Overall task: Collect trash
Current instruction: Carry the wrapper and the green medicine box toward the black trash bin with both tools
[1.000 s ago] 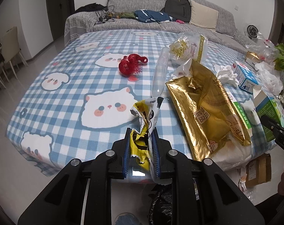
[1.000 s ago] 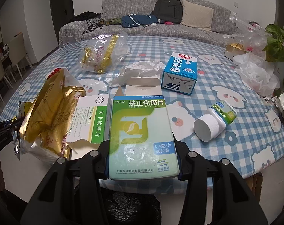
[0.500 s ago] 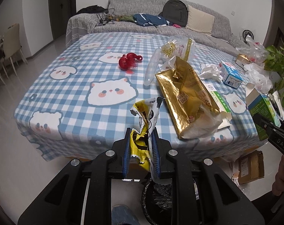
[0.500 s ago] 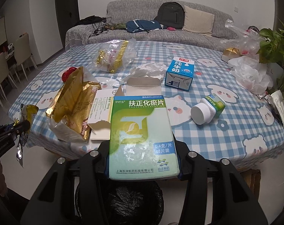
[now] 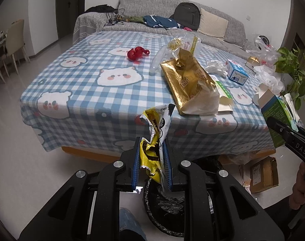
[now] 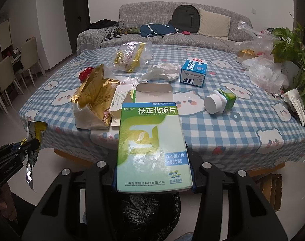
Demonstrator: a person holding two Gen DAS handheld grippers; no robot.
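My left gripper (image 5: 151,150) is shut on a crumpled yellow snack wrapper (image 5: 155,132), held off the table's near edge above a bin with a black liner (image 5: 168,204). My right gripper (image 6: 153,160) is shut on a green and white medicine box (image 6: 152,146), also above the bin (image 6: 150,210). The left gripper with the wrapper (image 6: 34,130) shows at the left of the right wrist view. The box (image 5: 277,112) shows at the right of the left wrist view.
On the checked tablecloth (image 5: 88,84) lie a gold foil bag (image 5: 188,82), a red net (image 5: 137,53), a clear plastic bag (image 6: 132,56), tissue (image 6: 162,71), a blue milk carton (image 6: 193,72), a green bottle (image 6: 220,100) and an open white box (image 6: 122,98). A cardboard box (image 5: 264,170) sits on the floor.
Both grippers have pulled back from the table with their items. The table looks farther away and the black-lined bin has come into view beneath them.
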